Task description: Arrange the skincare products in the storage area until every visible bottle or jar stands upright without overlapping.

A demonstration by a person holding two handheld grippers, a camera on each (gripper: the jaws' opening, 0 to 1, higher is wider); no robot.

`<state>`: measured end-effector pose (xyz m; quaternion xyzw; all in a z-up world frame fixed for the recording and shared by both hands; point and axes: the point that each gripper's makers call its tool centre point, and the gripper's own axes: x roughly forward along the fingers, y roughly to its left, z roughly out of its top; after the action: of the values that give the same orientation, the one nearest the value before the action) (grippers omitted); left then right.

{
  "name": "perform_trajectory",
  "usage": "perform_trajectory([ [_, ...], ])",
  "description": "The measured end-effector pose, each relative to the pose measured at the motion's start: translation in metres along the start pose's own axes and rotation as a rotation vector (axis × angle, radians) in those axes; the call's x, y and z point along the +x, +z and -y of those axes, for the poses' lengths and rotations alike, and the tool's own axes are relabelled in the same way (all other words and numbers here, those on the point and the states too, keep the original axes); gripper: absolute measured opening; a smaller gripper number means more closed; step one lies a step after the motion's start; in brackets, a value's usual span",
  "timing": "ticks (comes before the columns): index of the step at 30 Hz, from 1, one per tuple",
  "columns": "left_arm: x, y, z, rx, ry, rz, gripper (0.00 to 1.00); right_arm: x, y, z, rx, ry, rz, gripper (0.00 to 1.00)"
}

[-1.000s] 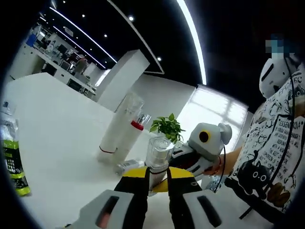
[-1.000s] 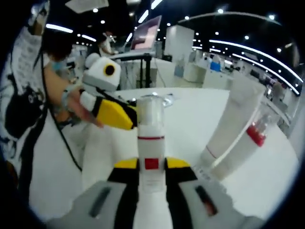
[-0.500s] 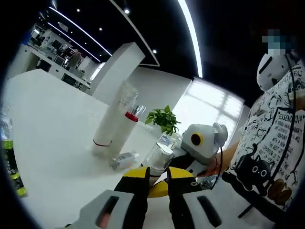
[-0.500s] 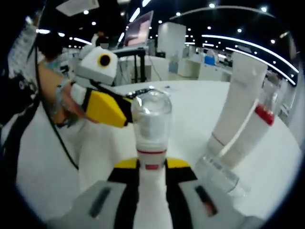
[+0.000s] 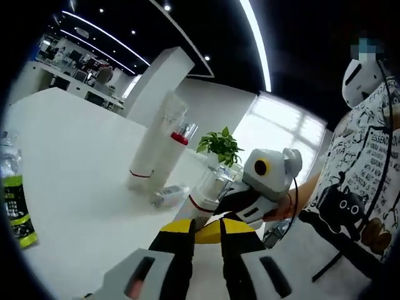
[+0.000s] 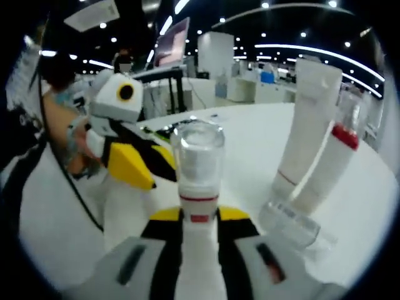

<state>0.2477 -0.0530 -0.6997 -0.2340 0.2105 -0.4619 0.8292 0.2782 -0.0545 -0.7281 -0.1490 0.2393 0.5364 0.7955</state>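
Since a second ago, the left gripper [image 5: 205,232] has drawn back off the white bottle [image 6: 199,187]; its fingers seem slightly apart. Right gripper [image 6: 199,220] fingers clamp that bottle, near the leaning white tube [image 6: 306,131].

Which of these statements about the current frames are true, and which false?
1. The right tongs grip a white bottle with a clear cap. True.
2. The small clear bottle beside the tall white tube stands upright. False: it lies on its side on the table.
3. The left tongs hold that tube. False: the tube stands apart on the table.
4. A potted plant stands behind the products. True.
5. The red-collared bottle leans against the tube. True.
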Motion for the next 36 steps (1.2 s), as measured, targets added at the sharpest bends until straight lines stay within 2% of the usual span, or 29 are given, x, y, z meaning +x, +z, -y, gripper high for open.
perform_trajectory([
  [2,-0.001,-0.004,-0.004,0.003,0.023,-0.014,0.17,0.001,-0.003,-0.002,0.011,0.012,-0.020,0.20],
  [3,-0.001,-0.005,-0.006,0.003,0.031,-0.015,0.17,0.001,-0.012,-0.001,-0.003,0.014,-0.068,0.22],
  [4,-0.001,-0.006,-0.007,0.002,0.039,-0.017,0.17,0.001,-0.015,-0.001,-0.019,0.011,-0.077,0.24],
  [8,-0.001,-0.011,-0.014,0.010,0.077,-0.030,0.17,-0.002,-0.016,-0.004,0.003,0.022,-0.066,0.24],
  [10,-0.001,-0.013,-0.019,0.021,0.103,-0.045,0.17,-0.003,-0.015,-0.006,-0.009,0.027,-0.066,0.23],
  [14,-0.001,-0.012,-0.028,0.021,0.139,-0.038,0.16,-0.003,-0.018,-0.009,-0.031,0.039,-0.081,0.23],
  [29,-0.003,-0.015,-0.045,0.006,0.187,-0.048,0.16,-0.006,-0.023,-0.022,-0.082,0.069,-0.099,0.22],
  [33,-0.007,-0.013,-0.051,-0.020,0.204,-0.033,0.16,-0.006,-0.022,-0.025,-0.081,0.086,-0.093,0.22],
  [36,-0.008,-0.014,-0.049,-0.024,0.213,-0.032,0.16,-0.006,-0.024,-0.022,-0.047,0.064,-0.092,0.22],
])
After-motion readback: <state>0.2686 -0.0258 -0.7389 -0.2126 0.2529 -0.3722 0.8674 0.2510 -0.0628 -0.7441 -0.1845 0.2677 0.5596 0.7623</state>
